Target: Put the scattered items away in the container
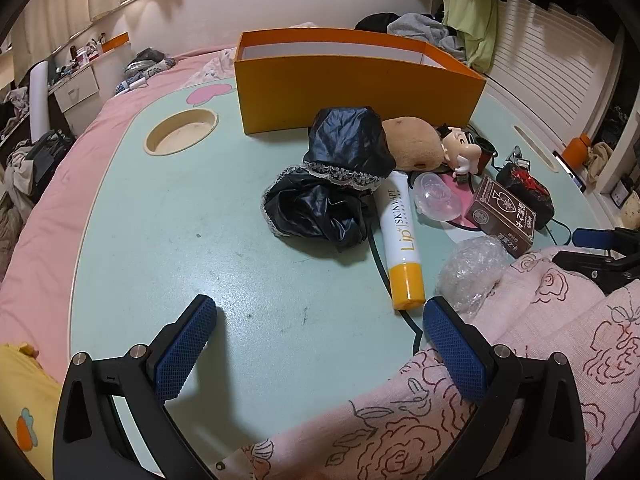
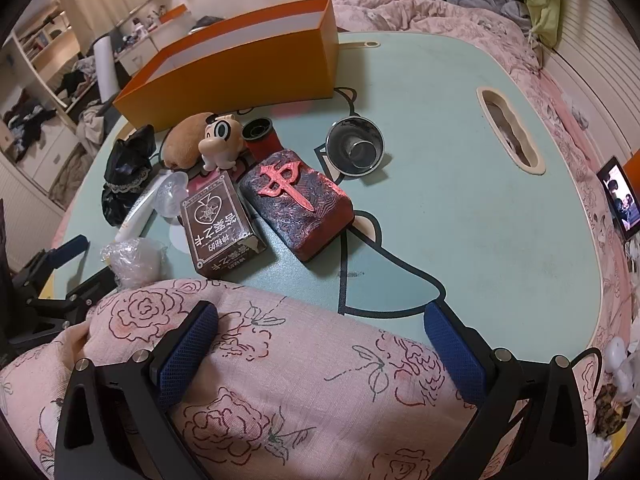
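Observation:
An open orange box [image 1: 352,92] stands at the far side of the pale green table [image 1: 180,240]; it also shows in the right wrist view [image 2: 240,68]. In front of it lie black lacy fabric [image 1: 332,184], a white and yellow Lip tube [image 1: 400,236], a brown plush [image 1: 412,142], a cartoon figurine [image 2: 222,142], a clear plastic piece [image 1: 436,196], a brown card box [image 2: 220,224], a dark block with a red emblem [image 2: 298,204], a metal cup [image 2: 355,146] and crumpled clear wrap [image 1: 468,268]. My left gripper [image 1: 320,344] is open and empty above the table. My right gripper [image 2: 320,352] is open and empty above a rose-print sleeve [image 2: 280,380].
The table sits on a pink bed. It has a round recess [image 1: 182,132] at the far left and a slot [image 2: 510,132] at the right. A phone [image 2: 620,200] with a lit screen lies right of the table. Clothes are piled behind the box.

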